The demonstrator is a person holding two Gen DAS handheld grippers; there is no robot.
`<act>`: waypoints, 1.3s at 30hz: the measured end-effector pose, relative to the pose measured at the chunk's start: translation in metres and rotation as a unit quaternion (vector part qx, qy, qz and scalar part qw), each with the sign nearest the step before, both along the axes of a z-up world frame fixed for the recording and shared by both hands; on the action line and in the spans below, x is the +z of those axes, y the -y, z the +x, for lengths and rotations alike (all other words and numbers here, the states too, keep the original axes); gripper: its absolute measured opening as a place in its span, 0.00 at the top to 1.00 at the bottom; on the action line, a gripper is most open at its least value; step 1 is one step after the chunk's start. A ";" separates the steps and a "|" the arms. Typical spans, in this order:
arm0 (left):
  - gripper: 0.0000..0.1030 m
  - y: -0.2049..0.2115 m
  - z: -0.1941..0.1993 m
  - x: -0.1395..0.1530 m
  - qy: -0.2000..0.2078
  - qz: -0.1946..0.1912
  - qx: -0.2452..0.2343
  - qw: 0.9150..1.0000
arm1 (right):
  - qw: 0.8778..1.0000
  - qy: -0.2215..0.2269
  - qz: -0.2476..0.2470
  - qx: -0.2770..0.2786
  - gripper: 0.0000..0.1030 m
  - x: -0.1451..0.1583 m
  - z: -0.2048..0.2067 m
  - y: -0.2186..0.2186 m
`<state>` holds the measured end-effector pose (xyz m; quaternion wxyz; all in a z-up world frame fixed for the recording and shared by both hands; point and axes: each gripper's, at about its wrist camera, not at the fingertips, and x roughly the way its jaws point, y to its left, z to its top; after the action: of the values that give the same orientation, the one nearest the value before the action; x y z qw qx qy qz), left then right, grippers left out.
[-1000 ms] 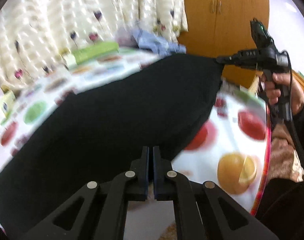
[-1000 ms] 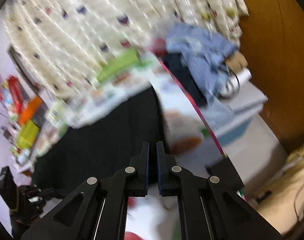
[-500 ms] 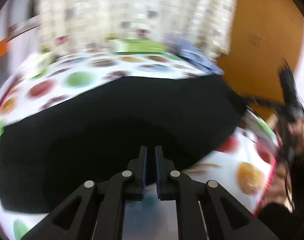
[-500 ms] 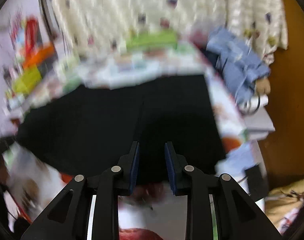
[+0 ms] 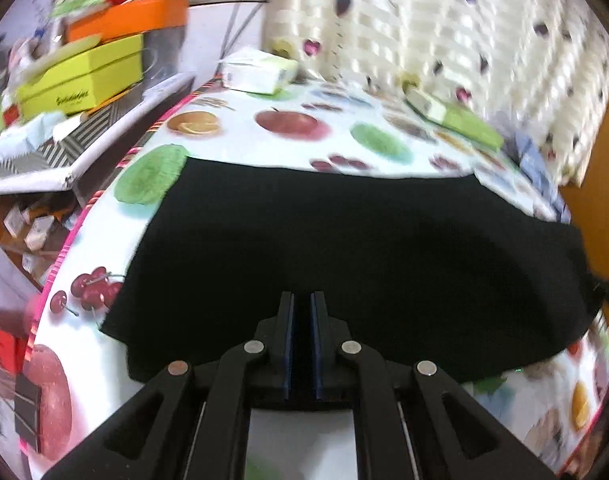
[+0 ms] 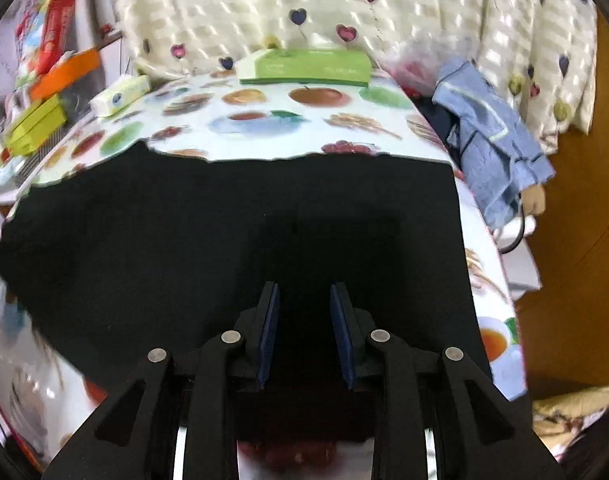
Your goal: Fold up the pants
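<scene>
Black fabric pants (image 6: 232, 232) lie flat on the fruit-print table (image 6: 264, 128), right under both tongs: left tongs (image 5: 301, 312) nearly closed, right tongs (image 6: 304, 304) spread, neither pinching anything.

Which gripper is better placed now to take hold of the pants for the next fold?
Probably the right gripper: its fingers are open over the black pants. The left gripper shows only a narrow gap, so it would have to open first.
</scene>
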<state>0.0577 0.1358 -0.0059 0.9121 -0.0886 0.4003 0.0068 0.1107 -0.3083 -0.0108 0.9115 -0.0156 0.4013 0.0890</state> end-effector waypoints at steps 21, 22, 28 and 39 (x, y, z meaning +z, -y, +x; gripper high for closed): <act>0.82 -0.010 0.060 0.005 -0.008 0.038 0.003 0.999 | 1.000 0.012 0.013 -0.023 0.69 0.018 0.048 -0.009; 0.82 -0.009 0.056 0.006 -0.006 0.037 0.001 0.999 | 1.000 0.017 0.016 -0.004 0.67 0.021 0.041 -0.017; 0.81 0.011 0.017 0.016 0.025 0.023 -0.036 0.999 | 0.992 0.032 0.020 0.119 0.61 0.021 -0.018 -0.086; 0.76 -0.014 -0.028 0.007 0.015 0.011 0.017 1.000 | 0.974 0.019 -0.054 0.220 0.59 -0.010 -0.061 -0.150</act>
<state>0.0300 0.1496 0.0012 0.9187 -0.0856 0.3848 0.0252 0.0502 -0.1585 -0.0206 0.8747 -0.1545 0.3749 0.2655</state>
